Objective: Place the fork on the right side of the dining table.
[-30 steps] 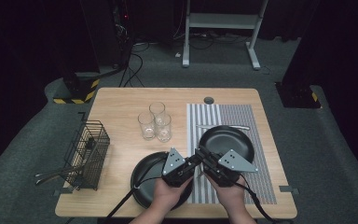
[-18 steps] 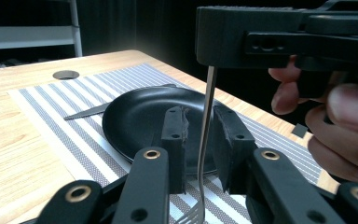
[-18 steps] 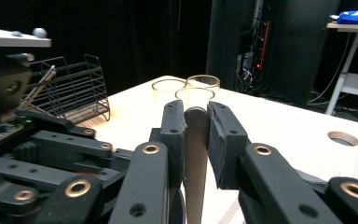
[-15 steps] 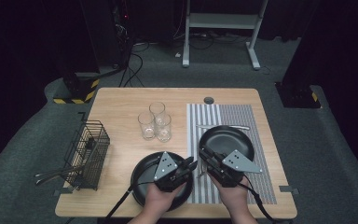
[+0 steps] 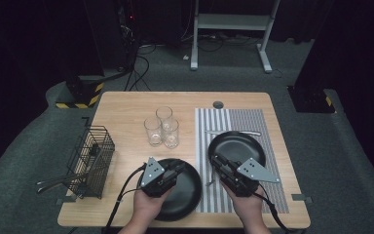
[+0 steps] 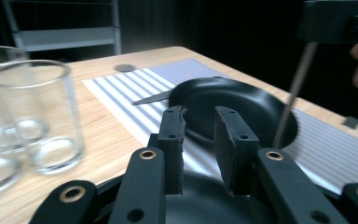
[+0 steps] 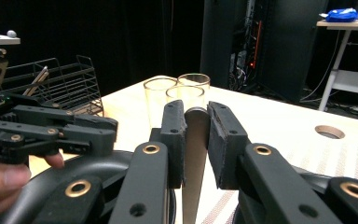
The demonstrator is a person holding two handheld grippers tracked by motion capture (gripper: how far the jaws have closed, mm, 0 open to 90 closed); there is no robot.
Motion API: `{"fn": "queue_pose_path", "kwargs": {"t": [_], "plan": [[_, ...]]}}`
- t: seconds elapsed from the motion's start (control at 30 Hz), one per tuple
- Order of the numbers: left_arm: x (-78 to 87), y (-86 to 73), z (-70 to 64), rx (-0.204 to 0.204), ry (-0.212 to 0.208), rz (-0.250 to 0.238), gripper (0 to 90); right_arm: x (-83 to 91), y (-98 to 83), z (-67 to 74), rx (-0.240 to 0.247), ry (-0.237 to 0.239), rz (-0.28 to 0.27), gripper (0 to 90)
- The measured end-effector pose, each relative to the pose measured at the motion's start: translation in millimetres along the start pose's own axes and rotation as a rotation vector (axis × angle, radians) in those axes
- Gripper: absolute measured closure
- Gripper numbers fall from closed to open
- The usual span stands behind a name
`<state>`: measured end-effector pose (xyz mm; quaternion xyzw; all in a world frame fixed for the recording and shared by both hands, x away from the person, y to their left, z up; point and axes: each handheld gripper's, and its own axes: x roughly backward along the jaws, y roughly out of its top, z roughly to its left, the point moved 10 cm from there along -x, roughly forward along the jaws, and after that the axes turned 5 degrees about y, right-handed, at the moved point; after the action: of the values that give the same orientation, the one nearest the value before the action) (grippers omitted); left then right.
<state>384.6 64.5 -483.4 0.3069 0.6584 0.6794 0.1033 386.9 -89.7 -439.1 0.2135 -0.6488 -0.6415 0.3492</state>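
One steel utensil (image 7: 195, 154), clamped between the fingers of the right gripper (image 7: 196, 121): rounded end just above the fingertips, thin shank hanging below them toward the black plate (image 5: 238, 144) on the striped mat (image 5: 272, 126). Pads pressed on both broad faces, no gap to be seen.

Left gripper (image 6: 199, 126) just beside it, fingers apart and holding nothing, having just been opening, poised over the far rim of a second black plate (image 5: 185, 195) on the counter (image 5: 126, 112).

Probably light, stiff and smooth, so slippery. Pinched this near one end, likely to swing or slide down through the pads. Best gripped across the flat faces, as now, and closer to the middle of the handle for less pivoting. Worth lowering gently until the tip rests before letting go, to spare the plate a knock.

Three drinking glasses (image 5: 161, 127) beyond the left fingers, well apart from both grippers: fragile, so best kept out of any sweep of the hanging shank.
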Motion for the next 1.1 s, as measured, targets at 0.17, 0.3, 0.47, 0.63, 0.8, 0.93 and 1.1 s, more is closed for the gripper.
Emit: {"fn": "queue_pose_path", "kwargs": {"t": [0.17,0.3,0.47,0.63,0.8,0.93,1.1], "plan": [[10.8,-8.1,23.2,-0.002,0.066,0.006,71.4,2.0,-0.4,-1.4,-0.003,-0.005,0.000,77.0],[20.2,-16.1,42.5,0.013,0.117,0.014,70.0,3.7,-0.9,-2.8,-0.009,-0.007,-0.003,77.0],[33.9,-29.0,67.3,0.026,0.193,0.024,67.2,5.5,-1.2,-4.5,-0.009,-0.010,-0.006,76.9],[46.7,-42.2,90.5,0.043,0.283,0.027,66.7,8.1,-2.2,-6.3,-0.014,-0.014,-0.009,76.9],[54.8,-54.7,106.5,0.039,0.357,0.037,67.0,10.7,-3.1,-8.3,-0.016,-0.018,-0.011,76.8],[55.4,-68.3,113.2,0.061,0.369,0.062,67.8,12.4,-3.7,-9.8,-0.021,-0.020,-0.014,76.7],[55.8,-77.7,118.5,0.066,0.392,0.070,66.7,16.9,-5.5,-13.0,-0.029,-0.023,-0.021,76.6]]}}
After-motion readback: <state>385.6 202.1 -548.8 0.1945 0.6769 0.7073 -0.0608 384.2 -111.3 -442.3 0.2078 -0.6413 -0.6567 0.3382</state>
